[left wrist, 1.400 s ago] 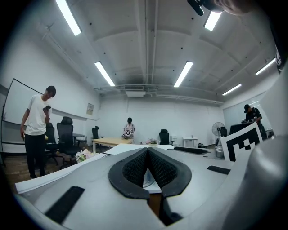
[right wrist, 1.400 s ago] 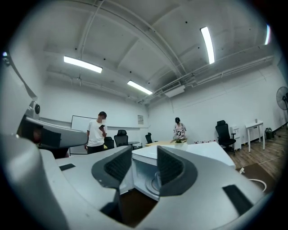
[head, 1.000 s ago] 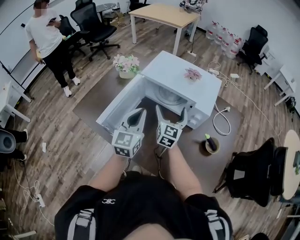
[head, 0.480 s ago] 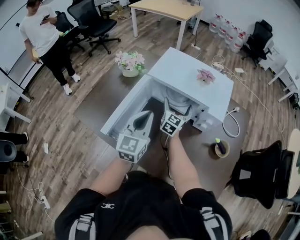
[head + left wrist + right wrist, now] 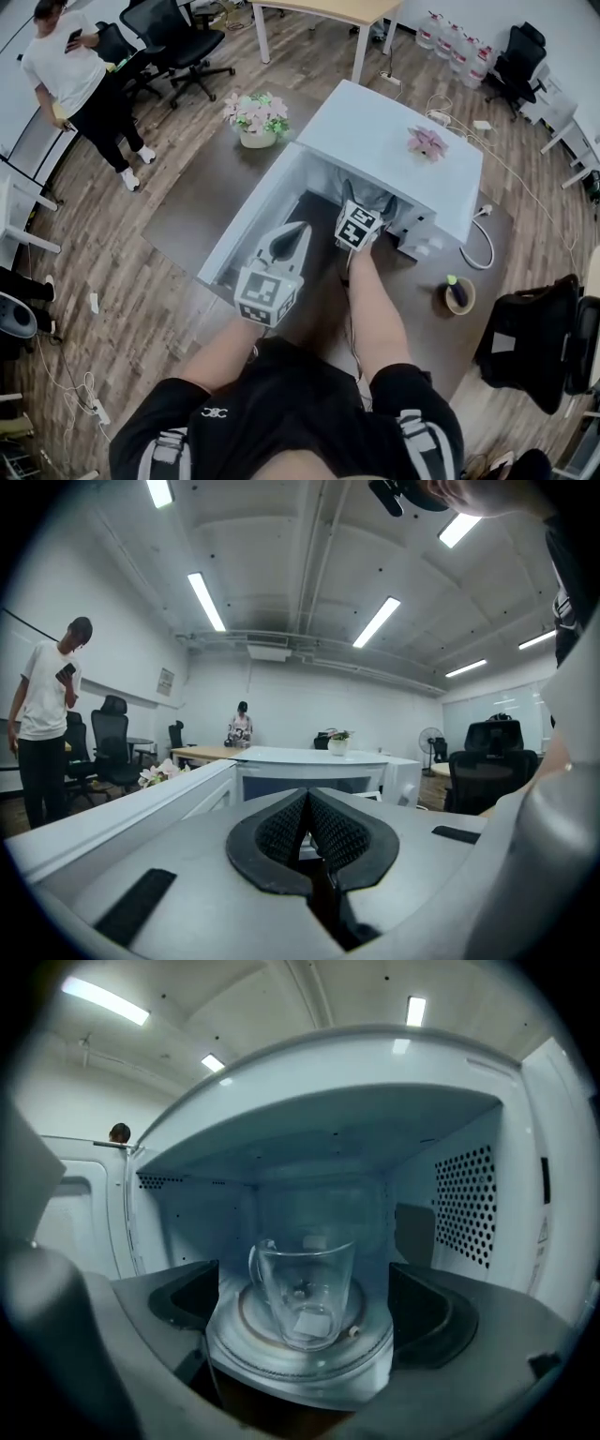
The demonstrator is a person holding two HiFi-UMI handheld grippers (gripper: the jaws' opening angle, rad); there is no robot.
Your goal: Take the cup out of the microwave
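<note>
A clear glass cup (image 5: 305,1288) with its handle to the left stands upright on the turntable inside the white microwave (image 5: 394,141). My right gripper (image 5: 302,1309) reaches into the cavity, open, with one finger on each side of the cup and no contact showing. In the head view only its marker cube (image 5: 358,225) shows at the cavity mouth. The microwave door (image 5: 248,220) hangs open to the left. My left gripper (image 5: 296,230) hovers over that door, shut and empty; the left gripper view shows its jaws (image 5: 307,829) pressed together.
A pot of flowers (image 5: 251,117) stands left of the microwave and a small pink flower (image 5: 427,141) lies on its top. A bowl (image 5: 457,293) and a white cable (image 5: 483,246) are at the right. A person (image 5: 75,80) stands far left near office chairs.
My right gripper has moved forward from in front of the microwave into the cavity, still open. The left gripper stays shut over the open door.
</note>
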